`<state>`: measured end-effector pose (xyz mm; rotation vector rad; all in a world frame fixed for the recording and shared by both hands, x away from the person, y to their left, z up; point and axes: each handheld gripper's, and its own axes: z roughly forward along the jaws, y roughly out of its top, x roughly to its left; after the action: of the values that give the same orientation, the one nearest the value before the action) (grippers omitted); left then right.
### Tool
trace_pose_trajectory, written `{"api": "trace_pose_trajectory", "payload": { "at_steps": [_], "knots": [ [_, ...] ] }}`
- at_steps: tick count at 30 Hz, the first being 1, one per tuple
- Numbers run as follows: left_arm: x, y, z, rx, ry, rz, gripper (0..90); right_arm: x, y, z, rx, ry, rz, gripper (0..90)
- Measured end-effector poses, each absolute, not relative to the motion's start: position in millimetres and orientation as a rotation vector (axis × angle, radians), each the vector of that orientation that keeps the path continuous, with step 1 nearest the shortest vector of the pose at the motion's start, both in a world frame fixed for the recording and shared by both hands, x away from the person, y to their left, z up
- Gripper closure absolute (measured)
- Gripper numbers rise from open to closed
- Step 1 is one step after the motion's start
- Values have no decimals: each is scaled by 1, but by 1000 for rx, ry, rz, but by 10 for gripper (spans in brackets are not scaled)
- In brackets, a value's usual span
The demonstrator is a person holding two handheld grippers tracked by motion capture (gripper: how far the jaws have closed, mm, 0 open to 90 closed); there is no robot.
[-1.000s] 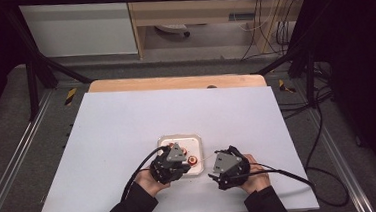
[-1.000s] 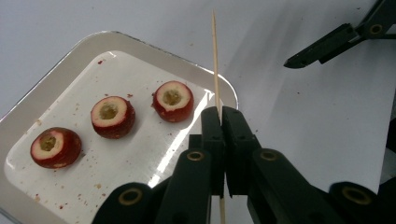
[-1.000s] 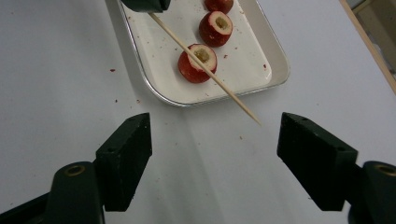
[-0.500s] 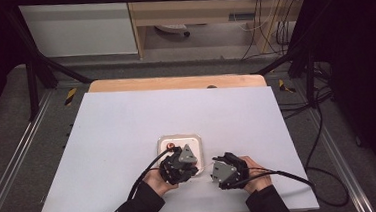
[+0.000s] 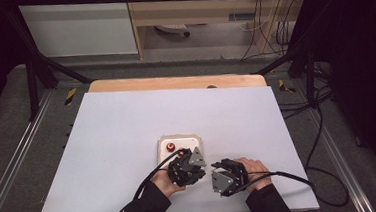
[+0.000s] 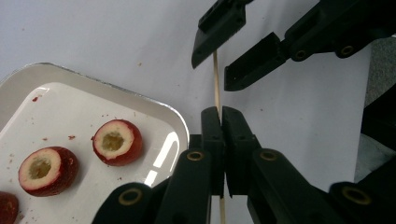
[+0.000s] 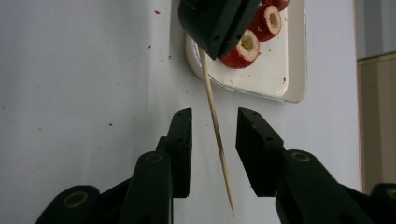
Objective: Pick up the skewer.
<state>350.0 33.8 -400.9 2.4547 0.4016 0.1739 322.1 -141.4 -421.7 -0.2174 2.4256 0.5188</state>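
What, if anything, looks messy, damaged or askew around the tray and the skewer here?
Only small things. Red crumbs and juice specks dot the white tray beside the cored red fruit pieces and spill onto the table. The wooden skewer, clamped in the left gripper, runs slanted between the right gripper's closing jaws, untouched.

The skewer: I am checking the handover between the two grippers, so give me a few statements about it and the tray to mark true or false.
1. The left gripper is shut on the wooden skewer. True.
2. The right gripper already clamps the skewer. False: the skewer passes between its jaws, which have just been closing, but gaps show on both sides.
3. A fruit piece is threaded on the skewer. False: the stick is bare; the hollowed red fruit pieces lie on the white tray.
4. The tray sits on the white table. True.
5. The fruit pieces are whole. False: each has a cored hole.
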Motion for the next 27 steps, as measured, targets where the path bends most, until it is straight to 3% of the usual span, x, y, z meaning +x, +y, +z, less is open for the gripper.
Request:
{"api": "trace_pose_trajectory", "payload": {
  "at_steps": [16, 27],
  "knots": [
    [348, 27, -404, 2475, 371, 152, 878, 321, -141, -425, -350, 2421, 429, 857],
    [350, 32, -404, 2463, 405, 147, 857, 320, -141, -425, -390, 2409, 410, 887]
  ]
}}
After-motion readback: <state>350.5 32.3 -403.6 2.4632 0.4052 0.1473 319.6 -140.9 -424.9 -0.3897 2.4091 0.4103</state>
